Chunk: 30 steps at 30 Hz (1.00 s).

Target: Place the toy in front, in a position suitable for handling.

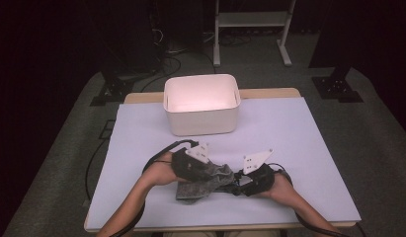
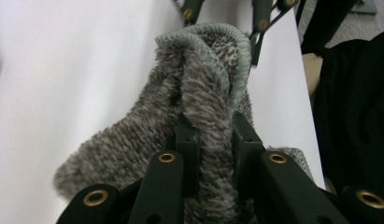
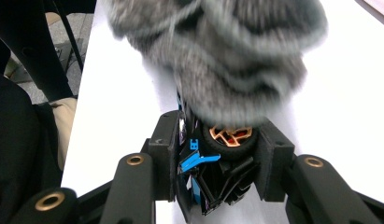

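A: What's nearest the person?

B: Both hands, at the near edge of the table (image 1: 309, 148). The left gripper (image 1: 203, 170) has its jaws pinched together on a fold of the fuzzy grey sock (image 1: 203, 183). In the left gripper view the sock (image 2: 199, 116) rises between the two black jaws, its ribbed cuff at the top.

A: And the right one?

B: The right gripper (image 1: 240, 186) is clamped on a small black toy car (image 3: 217, 163), with blue parts and a wheel with an orange rim, held at both sides by the pads. The sock (image 3: 227, 56) hangs over the car's far end, blurred in that view.

A: So where does the sock lie?

B: Between the two grippers, near the middle of the table's near side, partly resting on the lilac cover and partly lifted by the left gripper.

A: Anything beyond?

B: A white plastic bin (image 1: 201, 104) stands at the far middle of the table, well apart from the hands. Behind it, on the floor, a white metal stand (image 1: 252, 29).
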Available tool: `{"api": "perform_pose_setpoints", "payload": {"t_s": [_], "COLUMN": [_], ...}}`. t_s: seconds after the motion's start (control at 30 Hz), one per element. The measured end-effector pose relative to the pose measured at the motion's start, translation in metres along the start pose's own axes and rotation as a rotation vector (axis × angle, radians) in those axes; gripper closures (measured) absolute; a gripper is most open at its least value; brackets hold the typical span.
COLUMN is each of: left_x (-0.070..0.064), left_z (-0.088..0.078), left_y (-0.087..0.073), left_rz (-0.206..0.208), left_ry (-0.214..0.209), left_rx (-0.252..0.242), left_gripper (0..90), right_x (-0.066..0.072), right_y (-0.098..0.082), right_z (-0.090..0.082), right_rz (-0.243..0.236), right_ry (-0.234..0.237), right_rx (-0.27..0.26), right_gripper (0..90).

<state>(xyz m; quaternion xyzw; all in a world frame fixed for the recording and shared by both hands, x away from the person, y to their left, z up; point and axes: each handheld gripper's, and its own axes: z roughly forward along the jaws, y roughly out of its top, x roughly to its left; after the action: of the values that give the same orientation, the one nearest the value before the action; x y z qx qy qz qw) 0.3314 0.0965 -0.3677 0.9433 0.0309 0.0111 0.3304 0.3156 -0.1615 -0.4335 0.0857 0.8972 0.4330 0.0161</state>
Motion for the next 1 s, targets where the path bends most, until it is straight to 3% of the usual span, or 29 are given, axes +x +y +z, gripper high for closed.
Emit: {"api": "perform_pose_setpoints", "payload": {"t_s": [0.3, 0.5, 0.7, 1.0], "left_x": [0.011, 0.009, 0.003, -0.008], "left_z": [-0.025, -0.026, -0.017, 0.020], "left_y": [-0.040, -0.047, -0.028, 0.037], "left_rz": [-0.103, -0.116, -0.065, 0.099], "left_ry": [0.048, 0.043, 0.024, -0.053], "left_rx": [-0.024, -0.028, -0.030, -0.002], "left_gripper": [77.1, 77.1, 77.1, 77.1], "right_x": [-0.001, -0.001, 0.002, 0.001], "right_y": [0.000, 0.000, 0.000, 0.000], "right_z": [0.000, 0.002, 0.007, 0.008], "right_rz": [0.004, 0.002, -0.012, 0.000], "right_ry": [0.001, -0.011, -0.008, -0.001], "right_rx": [0.000, 0.022, 0.037, 0.026], "right_gripper": [56.4, 50.5, 55.7, 55.8]}}
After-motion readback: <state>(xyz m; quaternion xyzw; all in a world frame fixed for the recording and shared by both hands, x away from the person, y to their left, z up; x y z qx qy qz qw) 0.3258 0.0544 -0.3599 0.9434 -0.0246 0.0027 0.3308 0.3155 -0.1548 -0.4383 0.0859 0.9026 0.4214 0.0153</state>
